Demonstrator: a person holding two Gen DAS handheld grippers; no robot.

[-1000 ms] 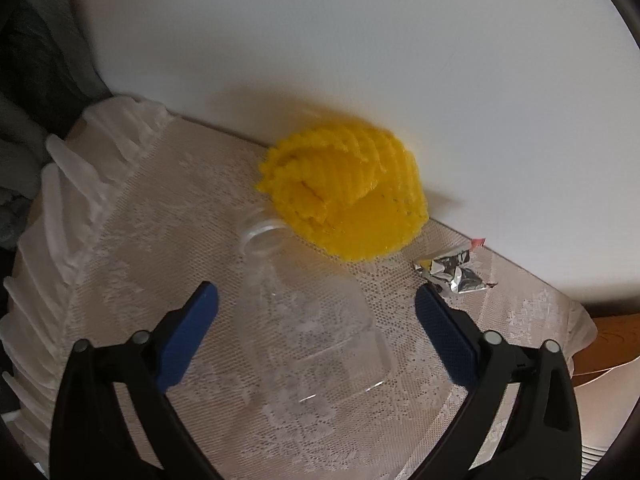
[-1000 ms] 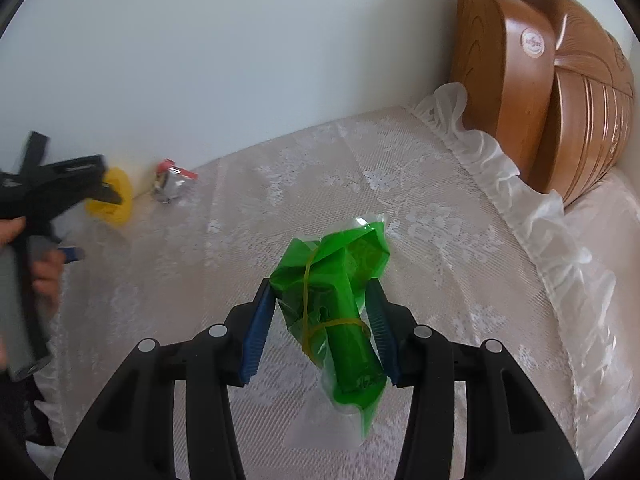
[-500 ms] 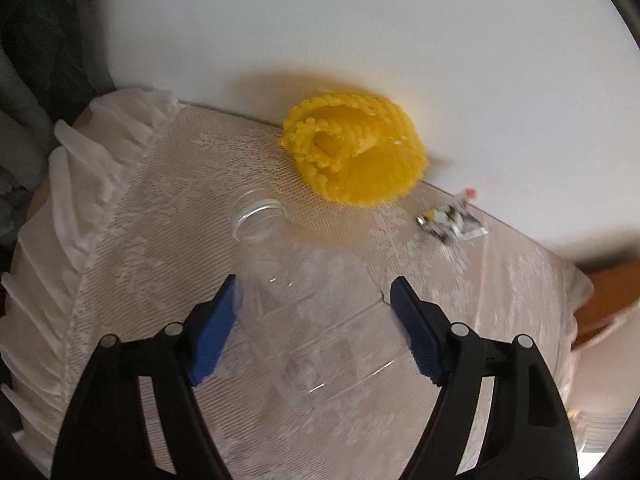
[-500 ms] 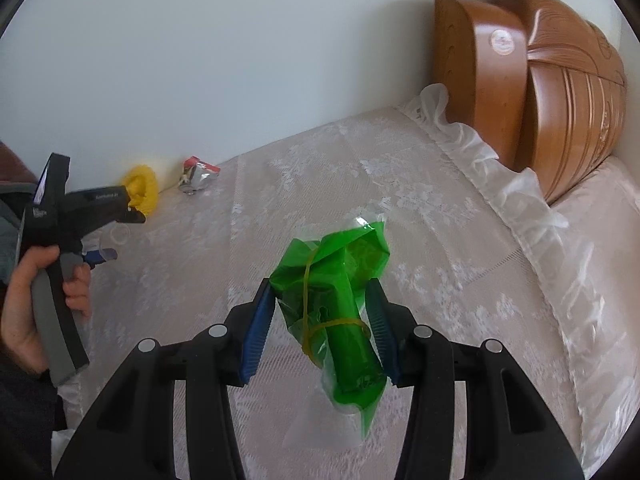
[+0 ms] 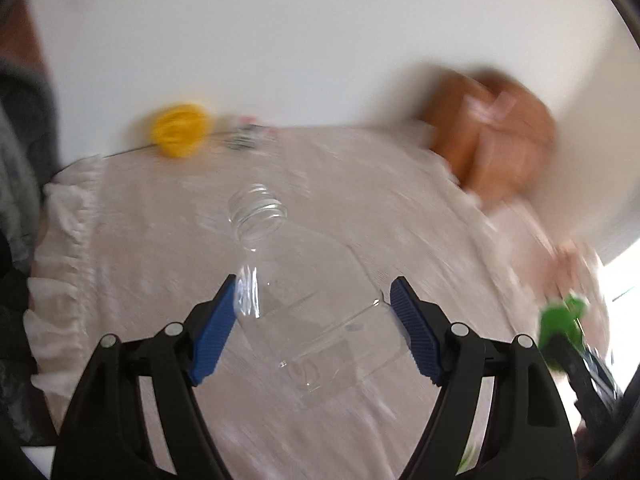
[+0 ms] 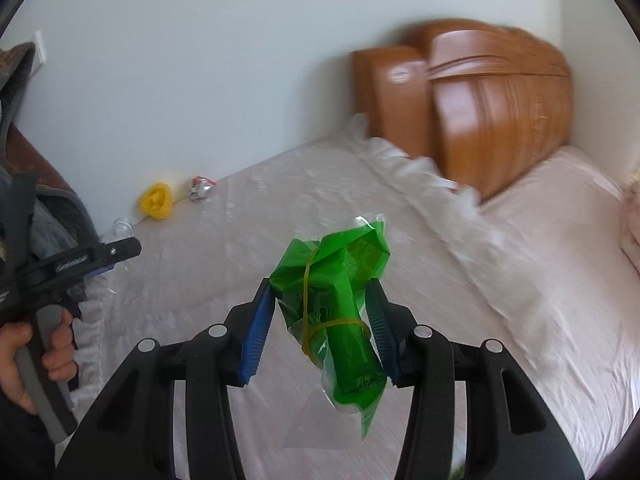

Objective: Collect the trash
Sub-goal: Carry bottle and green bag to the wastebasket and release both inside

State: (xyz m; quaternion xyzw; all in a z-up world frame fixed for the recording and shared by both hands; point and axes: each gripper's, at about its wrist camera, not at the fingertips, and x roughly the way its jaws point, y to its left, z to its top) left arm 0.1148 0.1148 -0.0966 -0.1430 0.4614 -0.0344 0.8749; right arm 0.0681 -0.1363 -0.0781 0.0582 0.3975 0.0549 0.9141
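Note:
A clear plastic bottle (image 5: 304, 280), open neck pointing away, sits between the blue pads of my left gripper (image 5: 314, 312), which is shut on its body and holds it above the lace bedcover (image 5: 160, 220). In the right wrist view that gripper (image 6: 116, 252) shows at the left, held in a hand (image 6: 24, 348). My right gripper (image 6: 319, 286) is shut on a green plastic bag bundle (image 6: 340, 320) tied with yellow rubber bands; the bundle (image 5: 560, 316) also shows at the right edge of the left wrist view. A crumpled foil wrapper (image 6: 200, 188) lies by the wall.
A yellow knitted piece (image 6: 157, 199) lies beside the foil wrapper against the white wall. A wooden headboard (image 6: 480, 100) stands at the back right, with a pale pillow (image 6: 560, 220) below it. Dark clothing (image 5: 24, 140) hangs at the bed's left edge.
The left pads closed onto the clear bottle and lifted it off the bed while the wrist rolled. Both grippers rose and pulled back from the wall; the yellow piece and wrapper look smaller.

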